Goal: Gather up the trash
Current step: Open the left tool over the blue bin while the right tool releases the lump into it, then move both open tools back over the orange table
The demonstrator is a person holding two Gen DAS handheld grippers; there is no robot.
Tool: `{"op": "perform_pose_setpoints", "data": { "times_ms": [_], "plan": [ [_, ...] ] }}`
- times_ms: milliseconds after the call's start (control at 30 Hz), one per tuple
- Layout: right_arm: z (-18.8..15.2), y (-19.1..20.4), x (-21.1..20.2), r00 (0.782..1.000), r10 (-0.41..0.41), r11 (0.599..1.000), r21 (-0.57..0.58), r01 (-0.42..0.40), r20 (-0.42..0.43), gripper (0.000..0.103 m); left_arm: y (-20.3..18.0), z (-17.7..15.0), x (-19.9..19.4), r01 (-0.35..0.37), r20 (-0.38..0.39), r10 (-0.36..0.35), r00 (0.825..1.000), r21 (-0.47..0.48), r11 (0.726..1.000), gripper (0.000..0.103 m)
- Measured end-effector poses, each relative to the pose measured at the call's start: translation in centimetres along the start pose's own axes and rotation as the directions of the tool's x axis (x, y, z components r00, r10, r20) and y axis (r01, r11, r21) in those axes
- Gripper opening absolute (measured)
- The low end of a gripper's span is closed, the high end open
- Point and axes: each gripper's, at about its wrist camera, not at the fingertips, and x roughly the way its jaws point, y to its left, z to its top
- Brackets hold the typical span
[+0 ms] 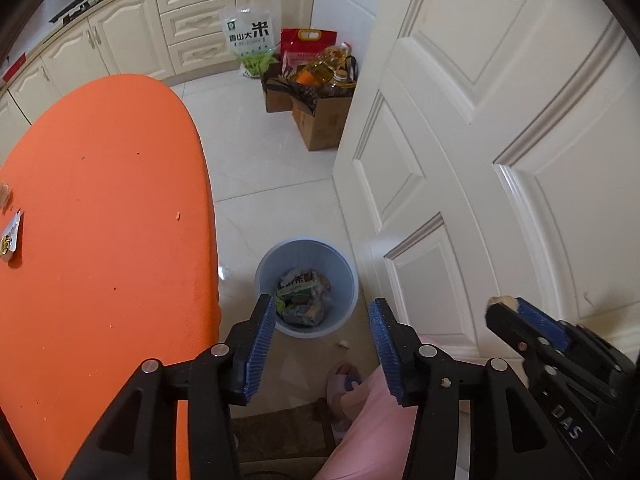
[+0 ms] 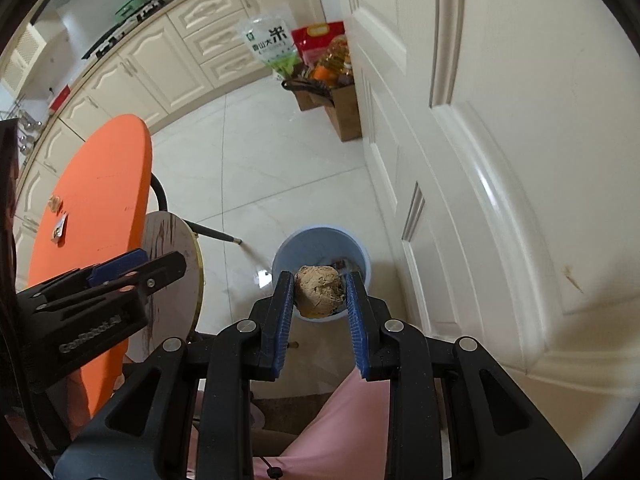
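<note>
A pale blue trash bin (image 1: 264,276) stands on the white floor between the orange table (image 1: 100,240) and the door, with several wrappers (image 1: 300,284) inside. My left gripper (image 1: 322,302) hangs above it, open, with nothing between its blue pads. My right gripper (image 2: 318,280) is shut on a brown crumpled lump (image 2: 320,292), held over the bin (image 2: 320,232). From the left wrist view that gripper (image 1: 516,308) shows at the right with the lump (image 1: 500,301) at its tip. A small wrapper (image 2: 60,228) and a brown scrap (image 2: 55,202) lie on the table.
A cream panelled door (image 1: 500,140) stands close on the right. Cardboard boxes (image 1: 320,120) with oil bottles and rice bags (image 1: 250,36) sit by the cabinets (image 1: 120,36). A round stool (image 2: 172,280) is beside the table. A pink trouser leg (image 1: 372,428) and a slipper (image 1: 340,376) are below.
</note>
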Motion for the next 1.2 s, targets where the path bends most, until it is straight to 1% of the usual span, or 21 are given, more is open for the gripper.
{"op": "perform_pose_setpoints", "data": {
  "times_ms": [33, 100, 267, 367, 433, 467, 500, 800, 900, 1033, 1067, 1167, 1200],
  "plan": [
    [0.1, 0.0, 0.3, 1.000, 0.002, 1.000, -0.002, -0.002, -0.005, 0.025, 0.1, 0.1, 0.0, -0.001, 0.000, 0.001, 1.000, 0.000, 1.000, 0.048],
    [0.3, 0.1, 1.0, 1.000, 0.008, 1.000, -0.006, -0.008, -0.019, 0.025, 0.5, 0.3, -0.3, -0.004, 0.006, 0.004, 1.000, -0.006, 1.000, 0.054],
    [0.7, 1.2, 3.2, 0.997, 0.035, 0.999, -0.019, -0.037, -0.071, 0.027, 2.1, 0.0, -1.0, -0.017, 0.028, 0.018, 0.999, -0.034, 0.999, 0.056],
    [1.0, 2.1, 4.1, 0.994, 0.065, 0.997, -0.026, -0.068, -0.093, 0.027, 2.8, -0.2, -1.3, -0.010, 0.031, 0.011, 0.999, -0.049, 0.999, 0.057],
    [1.3, 2.8, 4.2, 0.992, 0.082, 0.995, -0.046, -0.087, -0.094, 0.033, 3.3, -0.3, -1.5, -0.012, 0.033, 0.014, 0.999, -0.057, 0.998, 0.057],
    [1.3, 3.0, 4.2, 0.992, 0.082, 0.995, -0.051, -0.087, -0.091, 0.039, 3.5, -0.3, -1.6, -0.014, 0.036, 0.016, 0.999, -0.060, 0.998, 0.057],
    [1.3, 3.2, 4.1, 0.993, 0.077, 0.995, -0.056, -0.082, -0.084, 0.040, 3.6, -0.3, -1.7, -0.014, 0.039, 0.016, 0.999, -0.061, 0.998, 0.057],
    [1.4, 3.3, 3.7, 0.995, 0.035, 0.998, -0.055, -0.040, -0.092, 0.041, 4.0, -0.5, -1.9, -0.005, 0.023, 0.007, 1.000, -0.062, 0.998, 0.057],
    [1.3, 3.3, 3.1, 0.996, 0.030, 0.998, -0.054, -0.035, -0.083, 0.041, 4.1, -0.6, -2.4, -0.001, 0.025, 0.003, 1.000, -0.059, 0.998, 0.057],
    [0.9, 4.1, 1.3, 0.998, 0.031, 0.997, -0.065, -0.035, -0.047, 0.041, 4.2, -1.5, -3.4, 0.000, 0.033, 0.001, 0.999, -0.055, 0.998, 0.057],
    [0.8, 4.3, 0.8, 0.999, 0.033, 0.997, -0.070, -0.035, -0.036, 0.042, 4.3, -1.9, -3.8, 0.000, 0.036, 0.002, 0.999, -0.056, 0.998, 0.057],
    [0.1, 5.3, -0.9, 0.999, 0.039, 0.995, -0.093, -0.038, 0.005, 0.053, 4.5, -3.0, -4.9, -0.002, 0.052, 0.006, 0.999, -0.064, 0.998, 0.057],
    [0.0, 5.7, -1.3, 0.999, 0.040, 0.994, -0.101, -0.038, 0.016, 0.053, 4.6, -3.5, -5.4, -0.004, 0.059, 0.008, 0.998, -0.068, 0.998, 0.057]
  ]
}}
